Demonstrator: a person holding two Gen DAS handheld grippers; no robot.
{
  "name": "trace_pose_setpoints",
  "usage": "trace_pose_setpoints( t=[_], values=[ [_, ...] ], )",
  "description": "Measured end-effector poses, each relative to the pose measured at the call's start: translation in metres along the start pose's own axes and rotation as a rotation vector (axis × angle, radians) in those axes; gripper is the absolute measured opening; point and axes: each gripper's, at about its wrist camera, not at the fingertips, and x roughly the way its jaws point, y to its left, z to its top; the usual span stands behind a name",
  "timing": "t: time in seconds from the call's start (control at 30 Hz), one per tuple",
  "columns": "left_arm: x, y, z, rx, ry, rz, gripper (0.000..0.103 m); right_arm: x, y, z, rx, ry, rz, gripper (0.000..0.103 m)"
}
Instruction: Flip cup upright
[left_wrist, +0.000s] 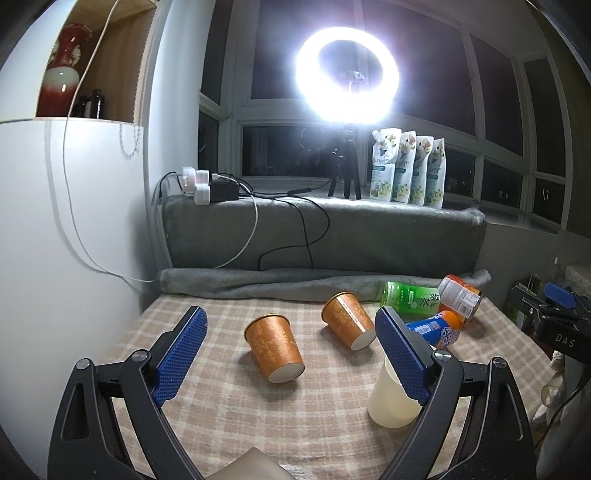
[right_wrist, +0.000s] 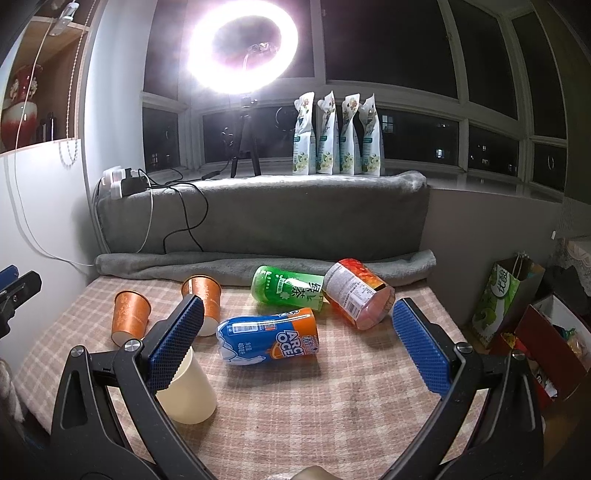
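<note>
Cream cup (left_wrist: 391, 400) sits nearest, mouth down on checked cloth (left_wrist: 229, 413), partly behind L gripper's (left_wrist: 291, 354) right finger. Both L & R gripper (right_wrist: 299, 347) gape wide, holding nothing. 2 orange cups (left_wrist: 275, 347) (left_wrist: 349, 319) stand inverted mid-cloth, apart. 3 bottles, green (right_wrist: 288, 288) among them, lie on their sides farther back.

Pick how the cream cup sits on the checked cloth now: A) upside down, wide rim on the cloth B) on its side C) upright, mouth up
A: the cream cup widens downward to a rim resting on the checked cloth, narrow end up.
</note>
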Motion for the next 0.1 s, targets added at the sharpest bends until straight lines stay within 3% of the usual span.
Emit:
trace_pose_setpoints(
  t=[0.1],
  values=[
    [-0.002,0.0008,0.0004,0.002,-0.013,0.011,0.092,0.0011,0.0019,-0.0017,-0.004,0.003,-0.001,0.103]
  ],
)
